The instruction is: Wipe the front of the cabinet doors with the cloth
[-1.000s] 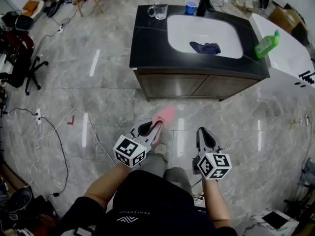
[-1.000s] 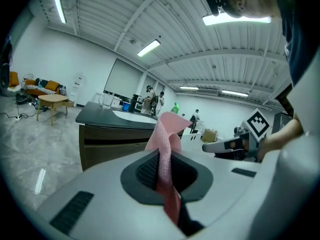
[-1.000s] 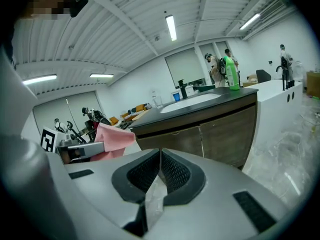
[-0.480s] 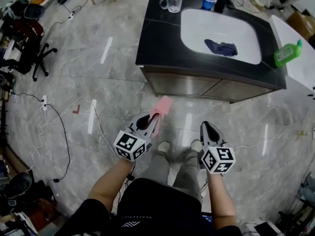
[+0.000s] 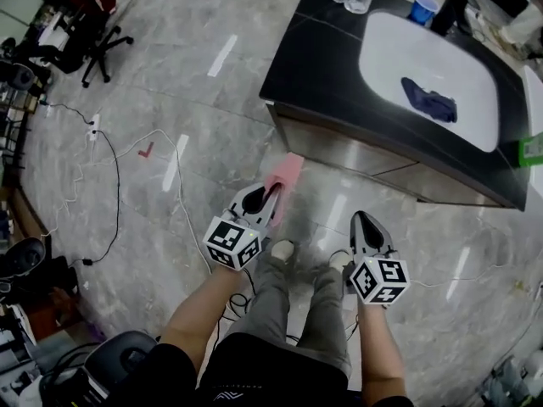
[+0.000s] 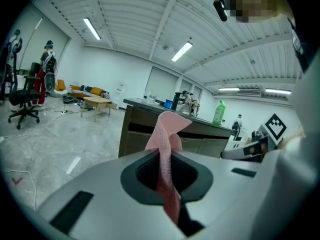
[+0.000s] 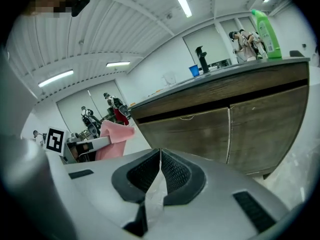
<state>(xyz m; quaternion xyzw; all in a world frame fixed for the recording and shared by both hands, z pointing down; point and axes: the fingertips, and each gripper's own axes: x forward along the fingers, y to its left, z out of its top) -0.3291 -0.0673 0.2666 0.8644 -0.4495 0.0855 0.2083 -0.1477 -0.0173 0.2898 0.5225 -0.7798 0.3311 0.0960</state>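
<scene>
My left gripper (image 6: 166, 156) has its fingers clamped on the pink cloth (image 6: 166, 130). The cloth stands up out of the pinch as a folded flap and trails down behind it. My right gripper (image 7: 159, 160) has its fingers pressed together on nothing, and sits off to the right of the left one, about level with it.

Ahead of both sets of fingers are the cabinet doors (image 7: 200, 134), brown and closed under the black counter (image 5: 318, 53). Further back, a dark blue rag (image 5: 428, 100) lies in the white sink (image 5: 399, 49).

A second ago a wide strip of floor lay between the flap and the cabinet, which was straight ahead. Since then I have closed in. From the head view the flap's tip now looks just short of the cabinet's left front corner, with the doors ahead and to the right of it. Neither grip has changed.

I judge the approach nearly done and the wiping not begun. The left gripper view shows open floor between cloth and door. Next I would carry the flap forward and rightward to lay it flat on the nearer door.
</scene>
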